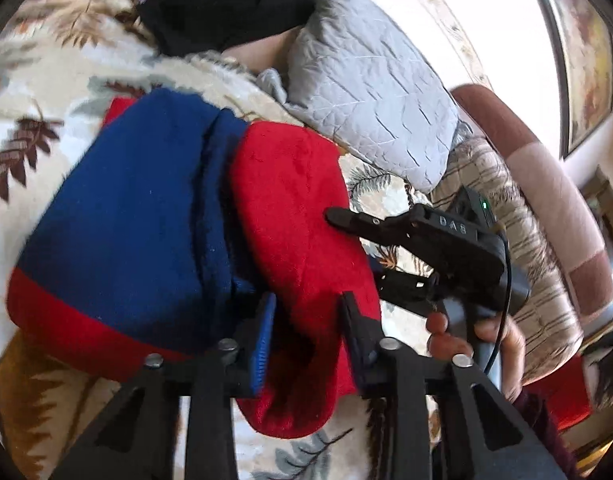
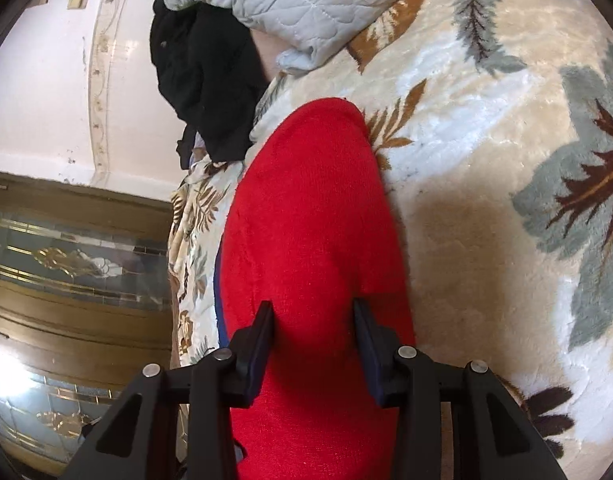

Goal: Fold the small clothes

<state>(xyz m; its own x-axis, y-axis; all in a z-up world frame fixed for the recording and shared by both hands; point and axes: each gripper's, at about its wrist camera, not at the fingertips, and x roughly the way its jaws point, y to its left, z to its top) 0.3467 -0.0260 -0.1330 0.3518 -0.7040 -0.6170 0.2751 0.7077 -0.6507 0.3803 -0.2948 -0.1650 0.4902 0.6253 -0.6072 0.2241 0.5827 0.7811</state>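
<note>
Red-and-blue knit garment lies on the leaf-patterned bed blanket, its red end between both tools. Left hand-held gripper and right hand-held gripper each straddle red fabric, jaws parted around it, long axis running away from the right one.

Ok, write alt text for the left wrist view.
The left gripper has its fingers on either side of a red and blue knit garment lying on a leaf-patterned blanket. The right gripper reaches in from the right; a grey quilted pillow lies behind.
</note>
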